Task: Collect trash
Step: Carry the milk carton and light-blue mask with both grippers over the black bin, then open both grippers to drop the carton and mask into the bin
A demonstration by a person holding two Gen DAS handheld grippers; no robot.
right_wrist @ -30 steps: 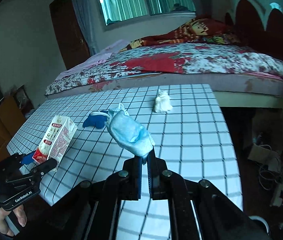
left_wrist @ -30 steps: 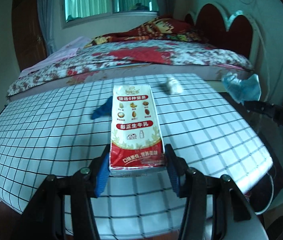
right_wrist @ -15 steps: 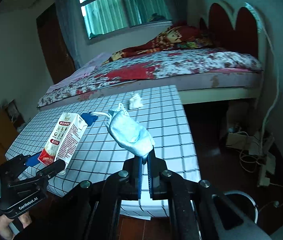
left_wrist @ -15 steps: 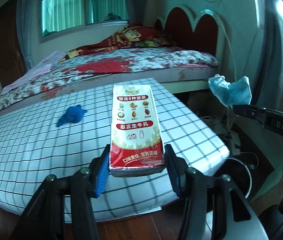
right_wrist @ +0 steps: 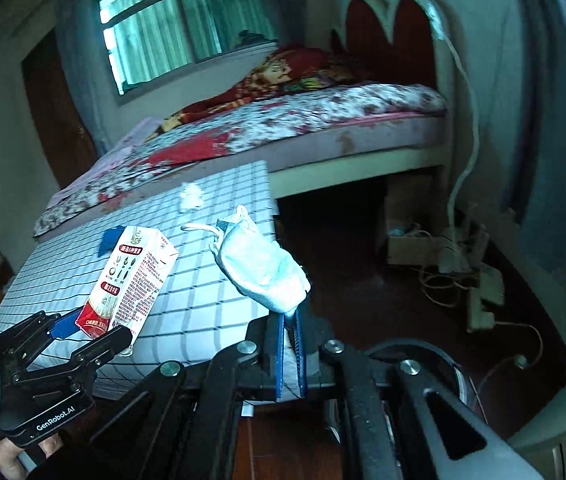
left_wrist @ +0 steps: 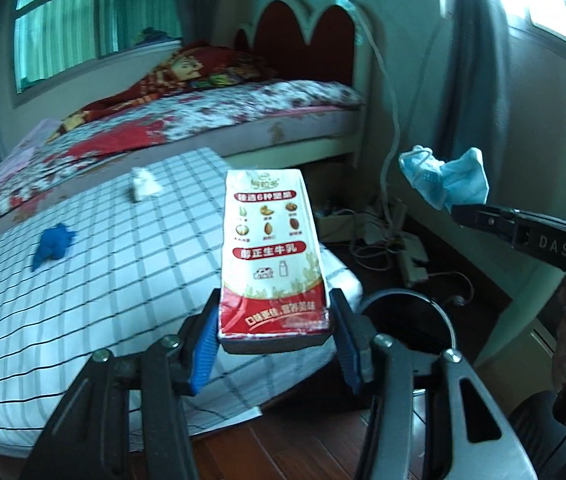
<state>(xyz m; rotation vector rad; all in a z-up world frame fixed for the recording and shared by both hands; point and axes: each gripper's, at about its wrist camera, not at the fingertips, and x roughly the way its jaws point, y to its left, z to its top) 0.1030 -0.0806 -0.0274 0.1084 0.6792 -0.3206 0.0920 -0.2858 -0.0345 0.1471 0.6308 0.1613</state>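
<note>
Holding the carton (left_wrist: 273, 256) by its base at frame centre, the left claw (left_wrist: 275, 344) is part-open; it seems light, stiff. The shut right claw (right_wrist: 290, 350) pinches a soft, limp mask (right_wrist: 263, 268).

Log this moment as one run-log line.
left gripper: holds milk carton | right gripper: holds face mask | bin: below | tissue, blue scrap: uncollected
</note>
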